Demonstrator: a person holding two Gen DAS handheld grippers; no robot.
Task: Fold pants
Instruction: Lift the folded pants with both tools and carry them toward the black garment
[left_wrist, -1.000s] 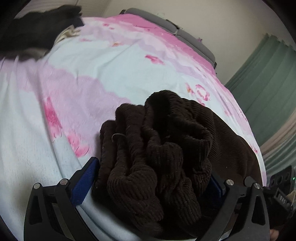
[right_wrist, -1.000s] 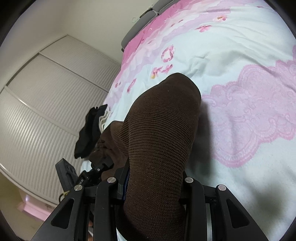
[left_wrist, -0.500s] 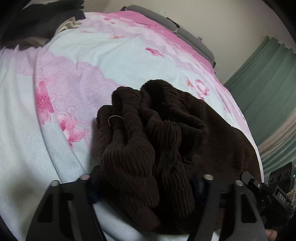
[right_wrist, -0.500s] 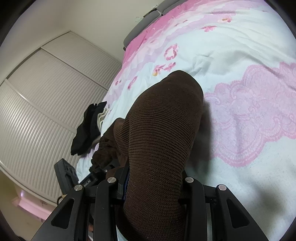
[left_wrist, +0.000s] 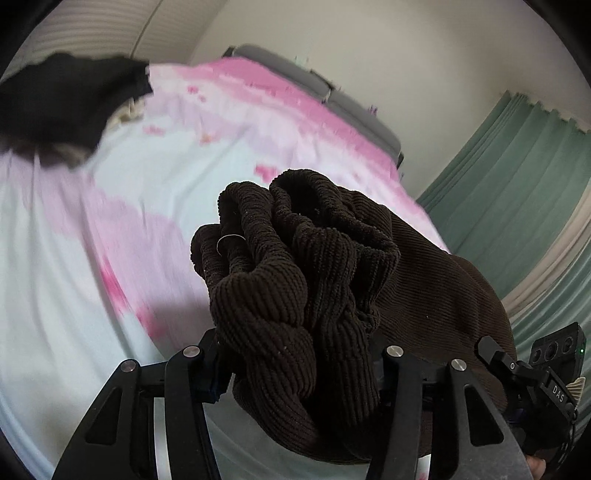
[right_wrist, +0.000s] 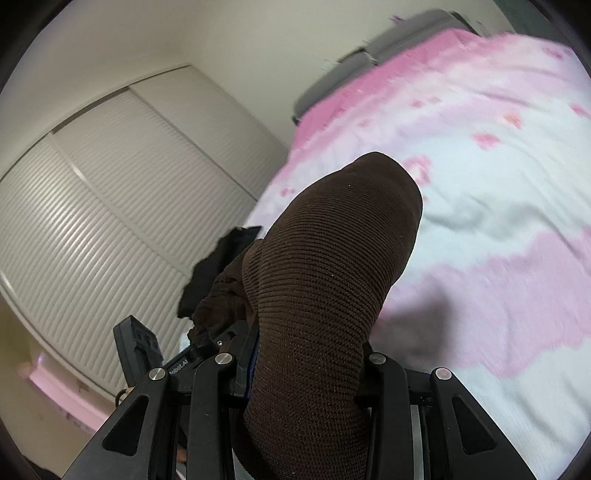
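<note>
Left gripper (left_wrist: 299, 365) and right gripper (right_wrist: 301, 365), jaws clamped on cloth.

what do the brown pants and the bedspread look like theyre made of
Pants: soft ribbed fabric, likely corduroy or a rib knit; fine parallel ridges show, matte, bunching thickly.
Bedspread: thin woven cloth, probably cotton or a blend; matte, printed pink on pale blue-white, with soft wrinkles. Blur hides its weave.

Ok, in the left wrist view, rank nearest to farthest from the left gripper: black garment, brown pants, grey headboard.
1. Brown pants, bunched between the left gripper's jaws.
2. Black garment, upper left on the bed.
3. Grey headboard, far end, against the wall.
</note>
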